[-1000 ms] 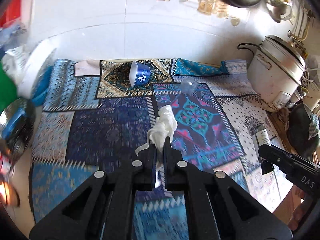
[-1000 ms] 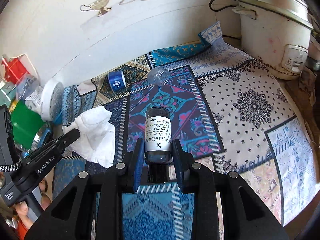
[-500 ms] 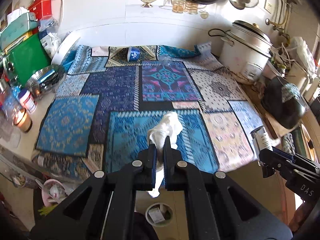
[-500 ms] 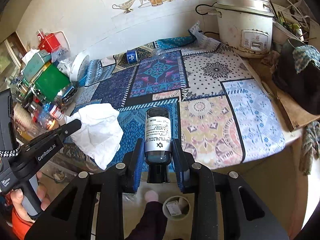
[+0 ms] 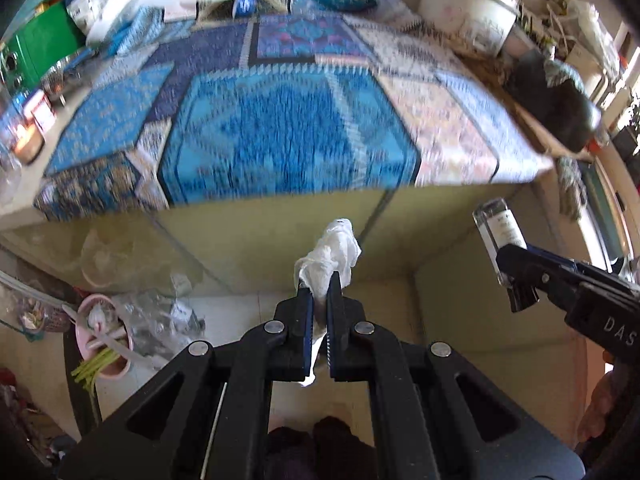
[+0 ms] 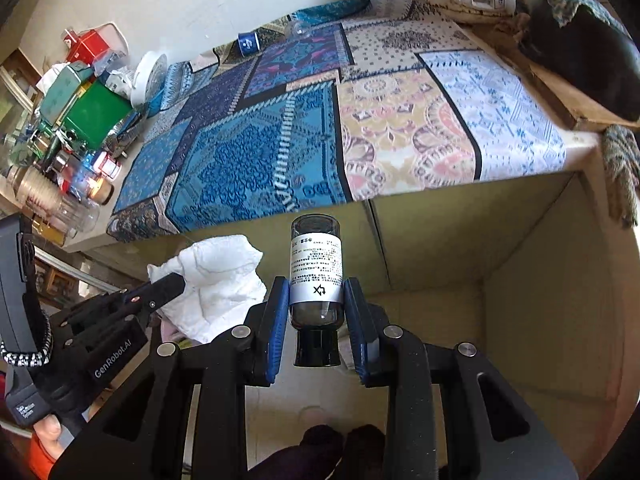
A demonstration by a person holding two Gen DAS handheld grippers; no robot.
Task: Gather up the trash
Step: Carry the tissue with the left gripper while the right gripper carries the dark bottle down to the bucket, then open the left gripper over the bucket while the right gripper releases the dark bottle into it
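My left gripper point(image 5: 319, 282) is shut on a crumpled white tissue point(image 5: 329, 257) and hangs past the front edge of the patterned tablecloth point(image 5: 280, 128), over the floor. The right wrist view shows the same left gripper point(image 6: 176, 280) and tissue point(image 6: 218, 280) at lower left. My right gripper point(image 6: 316, 284) is shut on a small dark bottle point(image 6: 316, 268) with a white label, held upright in front of the table's yellow front panel. The left wrist view has that bottle point(image 5: 498, 232) in the right gripper point(image 5: 505, 262) at far right. A blue cup point(image 6: 248, 43) and a clear plastic cup point(image 6: 298, 28) lie at the table's far end.
A white rice cooker point(image 5: 464, 4) and a dark bag point(image 6: 584, 48) stand at the table's right. Boxes, jars and a green box point(image 6: 96, 116) crowd its left side. On the floor at left stands a pink bucket point(image 5: 98, 340) with plastic wrap beside it. A person's dark feet point(image 6: 328, 440) show below.
Both grippers have pulled back from over the tablecloth and sunk below the table's front edge, still holding the tissue and the bottle. The floor and yellow panel have come into view.
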